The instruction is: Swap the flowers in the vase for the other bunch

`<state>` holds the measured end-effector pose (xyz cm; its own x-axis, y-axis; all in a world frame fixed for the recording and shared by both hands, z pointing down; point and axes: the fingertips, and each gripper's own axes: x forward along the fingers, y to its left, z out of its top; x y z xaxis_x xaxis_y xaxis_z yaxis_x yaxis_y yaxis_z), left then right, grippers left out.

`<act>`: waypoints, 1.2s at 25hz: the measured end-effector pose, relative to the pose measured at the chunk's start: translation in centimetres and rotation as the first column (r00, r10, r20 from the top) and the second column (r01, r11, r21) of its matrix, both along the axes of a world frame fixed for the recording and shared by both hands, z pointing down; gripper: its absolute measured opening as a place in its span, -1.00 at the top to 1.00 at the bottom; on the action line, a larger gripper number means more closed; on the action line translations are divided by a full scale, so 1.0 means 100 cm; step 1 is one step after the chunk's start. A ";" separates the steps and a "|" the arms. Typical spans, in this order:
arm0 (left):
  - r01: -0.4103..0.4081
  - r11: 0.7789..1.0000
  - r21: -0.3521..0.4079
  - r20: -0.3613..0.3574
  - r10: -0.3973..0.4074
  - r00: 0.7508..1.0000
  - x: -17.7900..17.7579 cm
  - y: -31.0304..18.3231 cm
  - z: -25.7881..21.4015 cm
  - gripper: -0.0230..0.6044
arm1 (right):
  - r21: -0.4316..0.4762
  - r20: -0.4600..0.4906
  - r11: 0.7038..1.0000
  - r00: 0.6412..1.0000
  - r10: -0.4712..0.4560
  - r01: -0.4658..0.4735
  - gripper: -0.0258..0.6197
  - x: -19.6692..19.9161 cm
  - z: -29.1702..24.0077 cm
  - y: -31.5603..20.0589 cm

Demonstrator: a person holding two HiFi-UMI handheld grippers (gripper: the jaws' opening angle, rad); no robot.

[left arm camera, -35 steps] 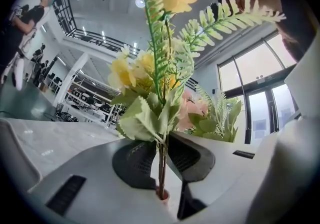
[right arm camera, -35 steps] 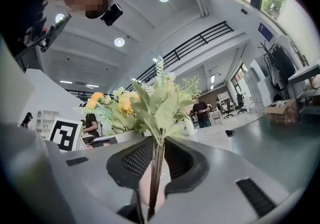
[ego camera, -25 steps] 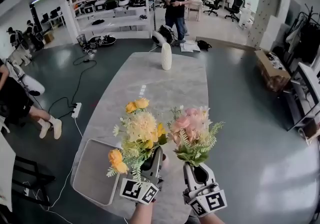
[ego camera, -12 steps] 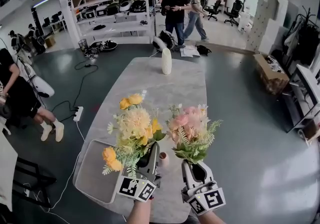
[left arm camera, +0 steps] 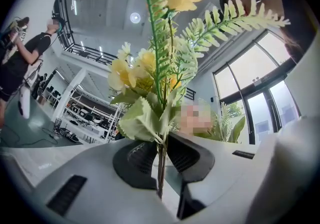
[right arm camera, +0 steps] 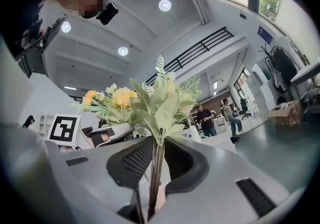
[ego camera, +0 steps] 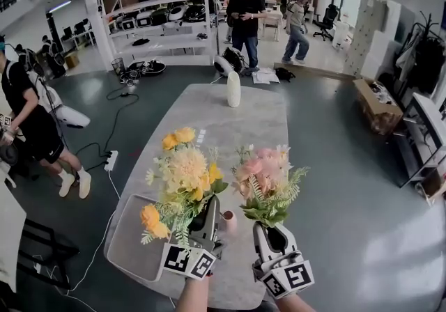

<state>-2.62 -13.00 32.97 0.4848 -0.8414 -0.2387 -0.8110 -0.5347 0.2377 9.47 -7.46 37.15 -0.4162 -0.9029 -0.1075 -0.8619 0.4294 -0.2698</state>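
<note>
- A pink cup (ego camera: 228, 221), well short of the vase (ego camera: 233, 89), is half hidden.
- The left hand-held gripper (left arm camera: 161, 164) clamps the yellow bunch (ego camera: 184, 177) by its stems; the right hand-held gripper (right arm camera: 155, 164) clamps the pink bunch (ego camera: 269, 180).

A long pale grey table (ego camera: 237, 129) with a stone-like top and rounded corners stands on a dark floor (ego camera: 334, 164). Near its far end a white vase (ego camera: 233, 89) stands upright. At the near left corner lies a flat grey tray (ego camera: 132, 241). A small pink pot (ego camera: 228, 220) sits near the front edge, right of the tray.
</note>
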 end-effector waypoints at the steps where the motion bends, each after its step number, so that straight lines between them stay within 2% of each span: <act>1: 0.004 1.000 0.001 0.001 -0.004 1.000 -0.001 0.000 0.000 0.70 | 0.001 0.001 1.000 1.000 -0.004 0.004 0.69 -0.001 0.000 0.000; 12: 0.056 0.998 -0.004 0.011 -0.056 0.998 -0.005 0.003 -0.003 0.71 | 0.003 0.007 0.999 0.999 -0.042 0.042 0.69 0.001 -0.004 -0.007; 20: 0.071 0.997 -0.016 0.011 -0.071 0.997 -0.038 0.013 0.002 0.71 | 0.008 0.012 0.998 0.998 -0.060 0.060 0.69 -0.030 -0.008 -0.004; 30: 0.087 0.995 -0.038 0.002 -0.087 0.996 -0.057 0.014 0.010 0.71 | 0.015 0.010 0.996 0.996 -0.090 0.090 0.69 -0.047 -0.012 -0.013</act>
